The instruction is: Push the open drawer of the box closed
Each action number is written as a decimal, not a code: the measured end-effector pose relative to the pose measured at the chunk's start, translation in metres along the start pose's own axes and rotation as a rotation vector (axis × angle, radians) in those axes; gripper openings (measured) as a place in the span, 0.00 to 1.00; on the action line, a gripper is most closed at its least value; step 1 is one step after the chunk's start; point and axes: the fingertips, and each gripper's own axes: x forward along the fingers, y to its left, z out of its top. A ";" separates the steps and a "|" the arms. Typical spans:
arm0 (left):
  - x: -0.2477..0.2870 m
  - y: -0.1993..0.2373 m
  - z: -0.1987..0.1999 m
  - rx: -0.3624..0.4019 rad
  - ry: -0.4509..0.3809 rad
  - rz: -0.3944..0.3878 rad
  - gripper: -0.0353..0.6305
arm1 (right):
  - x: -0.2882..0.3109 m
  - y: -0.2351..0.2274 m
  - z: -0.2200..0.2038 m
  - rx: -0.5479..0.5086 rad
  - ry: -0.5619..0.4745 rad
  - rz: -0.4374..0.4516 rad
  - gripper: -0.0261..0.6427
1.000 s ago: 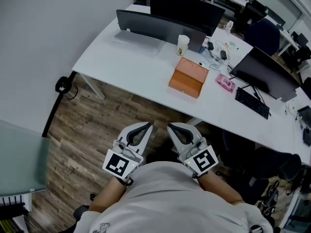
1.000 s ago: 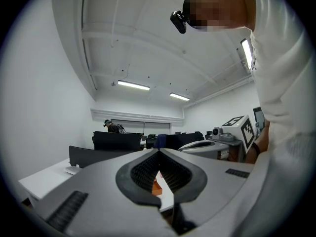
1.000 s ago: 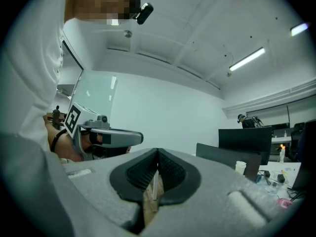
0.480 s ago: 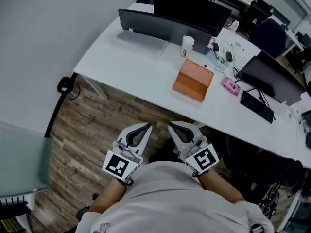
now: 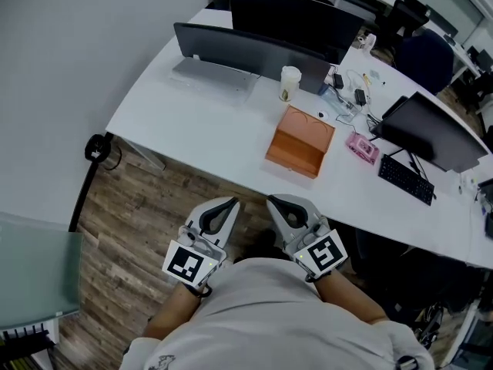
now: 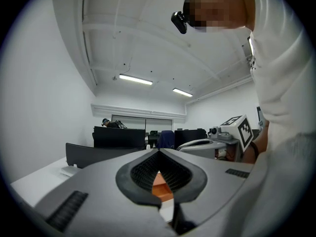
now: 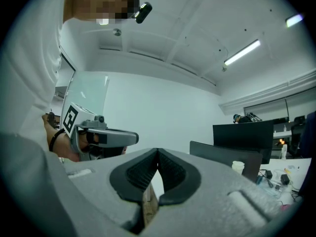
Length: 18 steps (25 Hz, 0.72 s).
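An orange box point(image 5: 299, 140) lies on the white desk point(image 5: 200, 122), its short front face turned toward me; from here I cannot tell how far its drawer stands out. Both grippers are held close to my body, over the wooden floor and well short of the desk. My left gripper point(image 5: 233, 201) is shut and empty, and its own view shows the orange box point(image 6: 159, 186) through the gap under its tips. Beside it, my right gripper point(image 5: 270, 200) is shut with nothing in it.
Behind the box stand a paper cup point(image 5: 290, 82), an open laptop point(image 5: 219, 60), dark monitors point(image 5: 296, 14) and loose cables. A pink object point(image 5: 361, 147) and a keyboard point(image 5: 406, 179) lie to its right. A glass tabletop point(image 5: 31, 272) is at my left.
The head view has shifted slightly, so the desk and the box sit a little lower and to the left. Both grippers stay where they were, shut.
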 end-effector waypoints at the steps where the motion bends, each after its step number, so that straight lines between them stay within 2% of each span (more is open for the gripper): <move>1: 0.010 0.003 -0.001 0.000 0.002 -0.006 0.05 | 0.002 -0.010 0.000 0.009 0.004 -0.004 0.04; 9: 0.108 0.000 -0.003 0.003 0.003 -0.104 0.05 | -0.014 -0.095 -0.005 0.007 -0.003 -0.093 0.04; 13: 0.152 -0.018 -0.001 0.015 0.013 -0.170 0.05 | -0.042 -0.136 -0.010 0.014 -0.005 -0.167 0.04; 18: 0.188 -0.047 0.001 0.024 0.023 -0.269 0.05 | -0.071 -0.165 -0.006 0.045 -0.009 -0.255 0.04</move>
